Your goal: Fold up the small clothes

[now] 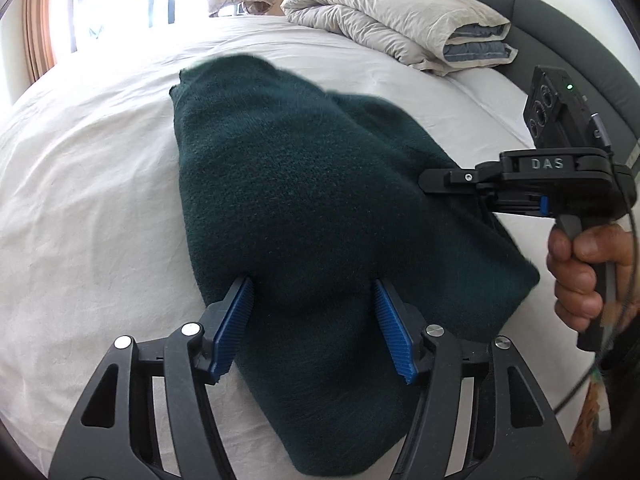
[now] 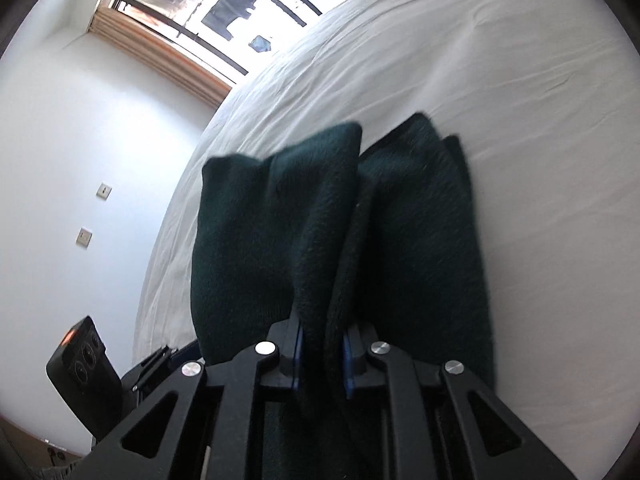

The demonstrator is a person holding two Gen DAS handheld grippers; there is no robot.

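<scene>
Left wrist: left gripper (image 1: 314,328) jaws apart, straddling dark green garment (image 1: 304,200) lying mid-bed (image 1: 80,200), pads not pressing. Right wrist: right gripper (image 2: 322,360) clamped on a bunched fold of garment (image 2: 280,220), near bed edge.

Wide bare stretch of white bed sheet (image 1: 80,200) left of dark green knitted garment (image 1: 304,200): free passage. Right of garment: right gripper (image 1: 430,182), black, clamped on fabric edge, and person's hand (image 1: 580,272) block way. Far corner: folded beige quilt (image 1: 400,20) against grey padded headboard (image 1: 560,20). Between quilt and garment, sheet open.
</scene>
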